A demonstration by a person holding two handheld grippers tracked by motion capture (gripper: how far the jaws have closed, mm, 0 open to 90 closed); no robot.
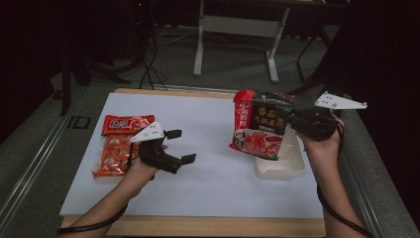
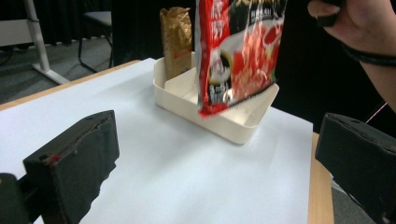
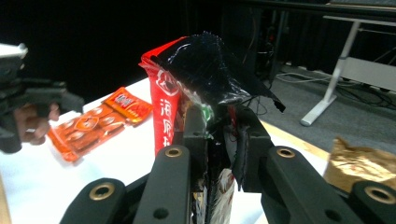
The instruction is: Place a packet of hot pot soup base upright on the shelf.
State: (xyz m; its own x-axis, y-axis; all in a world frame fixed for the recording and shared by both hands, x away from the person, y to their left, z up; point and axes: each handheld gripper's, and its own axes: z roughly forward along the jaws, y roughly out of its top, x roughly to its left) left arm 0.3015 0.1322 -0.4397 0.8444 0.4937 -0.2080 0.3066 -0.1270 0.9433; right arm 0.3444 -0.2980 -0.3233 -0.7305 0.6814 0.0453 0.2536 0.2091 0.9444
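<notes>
My right gripper (image 1: 293,119) is shut on the edge of a red and black food pouch (image 1: 260,126), held up over the near end of a cream bin (image 1: 289,166). In the right gripper view the pouch (image 3: 196,88) is pinched between the jaws. In the left gripper view the pouch (image 2: 238,51) hangs above the divided bin (image 2: 219,119), which holds a gold bag (image 2: 176,39) in its far compartment. My left gripper (image 1: 181,146) is open and empty above the white sheet, right of two orange packets (image 1: 119,144).
The white sheet (image 1: 208,163) covers a wooden table. The orange packets (image 3: 95,121) lie flat at the left edge. A table frame with white legs (image 1: 233,29) stands on the floor behind. A cable trails from each hand.
</notes>
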